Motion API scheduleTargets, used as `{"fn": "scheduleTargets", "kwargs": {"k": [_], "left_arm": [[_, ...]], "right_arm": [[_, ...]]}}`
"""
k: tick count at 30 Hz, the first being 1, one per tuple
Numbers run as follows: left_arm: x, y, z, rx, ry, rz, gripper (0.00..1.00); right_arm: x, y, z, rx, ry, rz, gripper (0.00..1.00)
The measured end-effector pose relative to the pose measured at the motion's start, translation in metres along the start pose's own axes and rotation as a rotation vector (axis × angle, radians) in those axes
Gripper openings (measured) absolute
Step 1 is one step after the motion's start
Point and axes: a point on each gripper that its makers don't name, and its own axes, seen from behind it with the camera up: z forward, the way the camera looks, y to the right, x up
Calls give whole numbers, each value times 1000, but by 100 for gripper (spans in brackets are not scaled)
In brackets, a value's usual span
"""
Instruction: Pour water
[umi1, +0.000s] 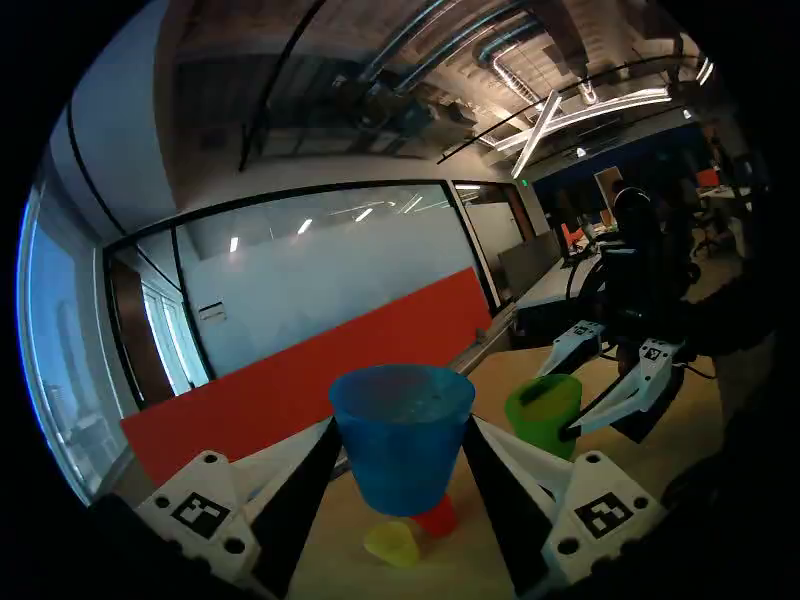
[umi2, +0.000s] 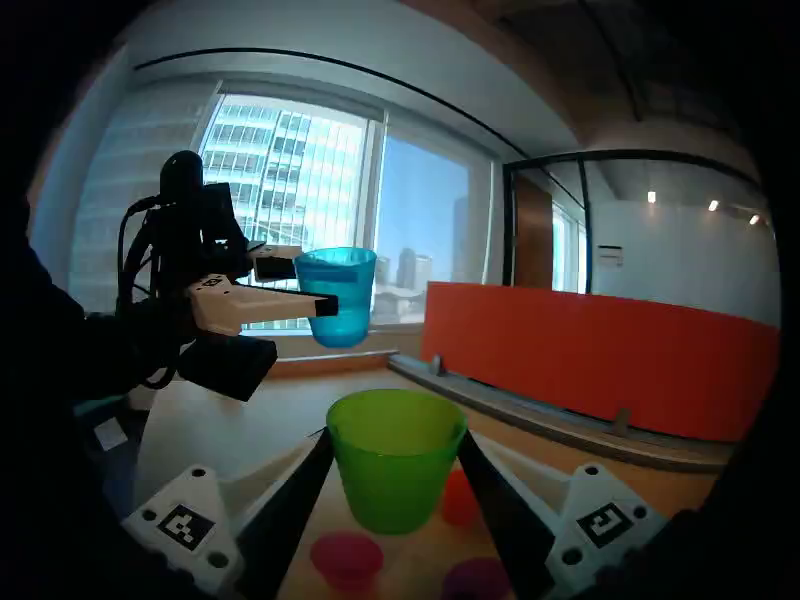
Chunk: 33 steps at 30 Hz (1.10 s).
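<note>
1. Left gripper view: the left tool (umi1: 402, 432) is closed on a blue cup (umi1: 402, 455). Both fingers press on the cup's sides. The cup is upright and raised above the table (umi1: 660, 450).
2. Left gripper view: below the blue cup, a yellow cup (umi1: 393, 543) lies on the table. A red cup (umi1: 438, 518) is just behind it, touching or nearly so.
3. Left gripper view: to the far right, the right tool (umi1: 556, 404) grips a green cup (umi1: 538, 420), one finger on each side. The green cup is apart from the blue cup and sits lower in the view.
4. Left gripper view: an orange panel (umi1: 300, 385) runs along the far edge of the table, with a glass wall (umi1: 320, 270) above it.
5. Right gripper view: the right tool is closed on the green cup, which is upright and near, just above the table.
6. Right gripper view: the left tool holds the blue cup upright to the far left, higher than the green cup and well apart from it, in front of a window (umi2: 290, 170).
7. Right gripper view: a pink cup (umi2: 347, 558), the red cup and a purple cup (umi2: 478, 577) are on the table beneath the green cup.
8. Whether either held cup contains water cannot be determined.
</note>
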Motion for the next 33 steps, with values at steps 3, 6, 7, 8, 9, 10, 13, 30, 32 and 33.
{"fn": "scheduleTargets", "kwargs": {"k": [3, 6, 7, 8, 9, 10, 13, 30, 32, 33], "left_arm": [[4, -1, -1, 6, 6, 32, 83], [8, -1, -1, 9, 9, 60, 83], [9, -1, -1, 10, 9, 69, 83], [9, -1, -1, 11, 9, 76, 83], [10, -2, -1, 12, 10, 84, 83], [11, -2, -1, 14, 10, 93, 83], [13, -3, 0, 19, 11, 117, 83], [29, -5, 0, 46, 22, 247, 83], [31, -4, 0, 45, 24, 262, 83], [31, -3, 0, 45, 25, 269, 83]], "right_arm": [[-1, -3, 1, 6, -1, 1, 90], [-2, -6, 1, 13, -3, 0, 90], [-2, -7, 2, 15, -3, 0, 90], [-2, -8, 2, 17, -3, 0, 90], [-2, -9, 2, 18, -3, 1, 90], [-2, -10, 3, 21, -3, 0, 90], [-3, -13, 4, 29, -3, 0, 90], [-8, -37, 9, 91, -12, 13, 90], [-6, -40, 9, 102, -7, 20, 90], [-5, -41, 9, 107, -5, 24, 90]]}}
